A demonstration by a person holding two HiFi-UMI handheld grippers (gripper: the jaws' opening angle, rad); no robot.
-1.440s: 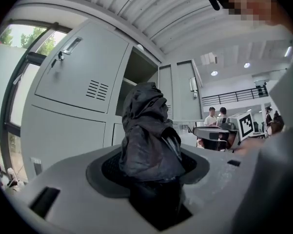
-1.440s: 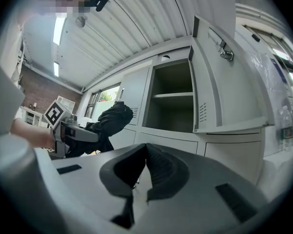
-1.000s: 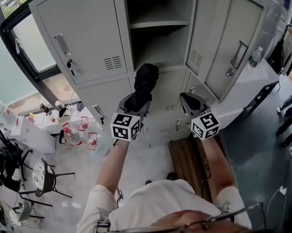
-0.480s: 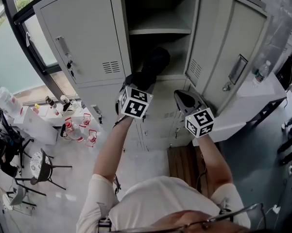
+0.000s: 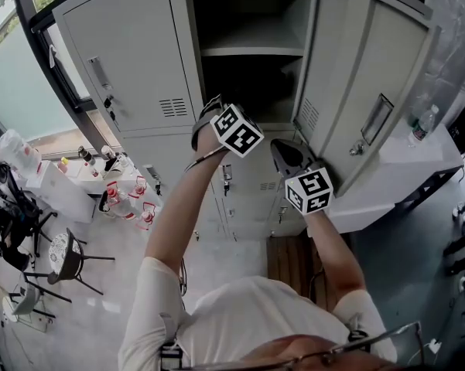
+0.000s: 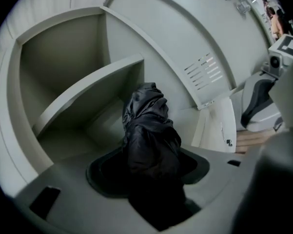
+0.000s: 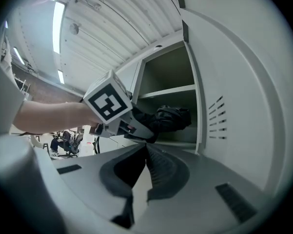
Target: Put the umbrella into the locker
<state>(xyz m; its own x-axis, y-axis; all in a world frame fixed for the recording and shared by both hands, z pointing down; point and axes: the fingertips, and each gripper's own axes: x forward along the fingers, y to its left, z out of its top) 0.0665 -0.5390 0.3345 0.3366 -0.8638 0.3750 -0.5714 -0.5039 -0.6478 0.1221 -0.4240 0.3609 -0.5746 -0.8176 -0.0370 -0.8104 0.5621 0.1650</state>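
Note:
The black folded umbrella (image 6: 151, 135) sits between the jaws of my left gripper (image 6: 148, 172), which is shut on it. In the right gripper view the umbrella (image 7: 169, 118) reaches past the locker's front edge into the compartment under the shelf (image 7: 168, 92). In the head view the left gripper (image 5: 220, 113) is at the mouth of the open locker (image 5: 251, 52), and the umbrella is lost in the dark interior. My right gripper (image 5: 285, 150) hangs lower right of it, in front of the lower doors. Its jaws (image 7: 146, 152) are shut with nothing held.
The locker's open door (image 5: 367, 91) stands out at the right, close to the right gripper. A closed door (image 5: 128, 56) flanks the opening on the left. A white table with a bottle (image 5: 422, 125) is at far right. Bottles (image 5: 128, 199) and a chair (image 5: 68, 257) stand lower left.
The left gripper has risen and gone forward to the locker opening, rolling as it went, and the umbrella now pokes into the compartment. The right gripper has shifted slightly left.

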